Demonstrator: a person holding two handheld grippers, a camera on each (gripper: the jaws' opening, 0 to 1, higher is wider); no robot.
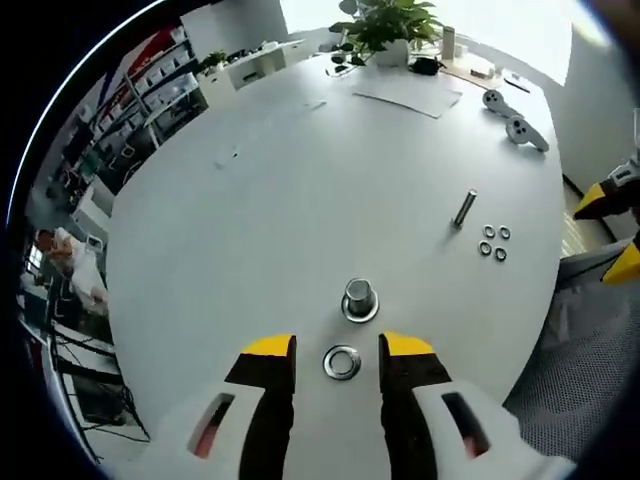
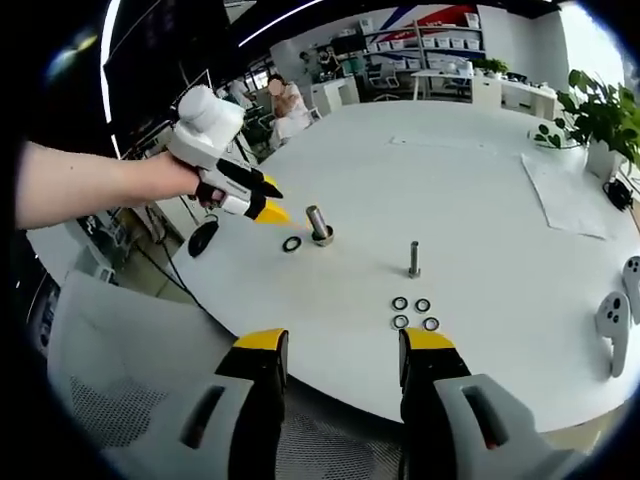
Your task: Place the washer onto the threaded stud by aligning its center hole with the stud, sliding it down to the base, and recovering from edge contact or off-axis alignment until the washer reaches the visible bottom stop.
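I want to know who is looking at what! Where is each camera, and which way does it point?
Left gripper view: rides the left gripper, aims across the white table at a loose washer and a stud; its own open jaws show.
Right gripper view: rides the right gripper off the table's edge, faces the table; its open jaws and the person's left hand show.
Shared: stud, washer, four small rings.

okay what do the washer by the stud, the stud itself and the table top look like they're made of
Washer: looks like bright metal, with a shiny silver ring face. Stud: probably steel, grey with a glinting top; threads too small to tell. Table: smooth matte white surface, maybe laminate; the material underneath isn't visible.
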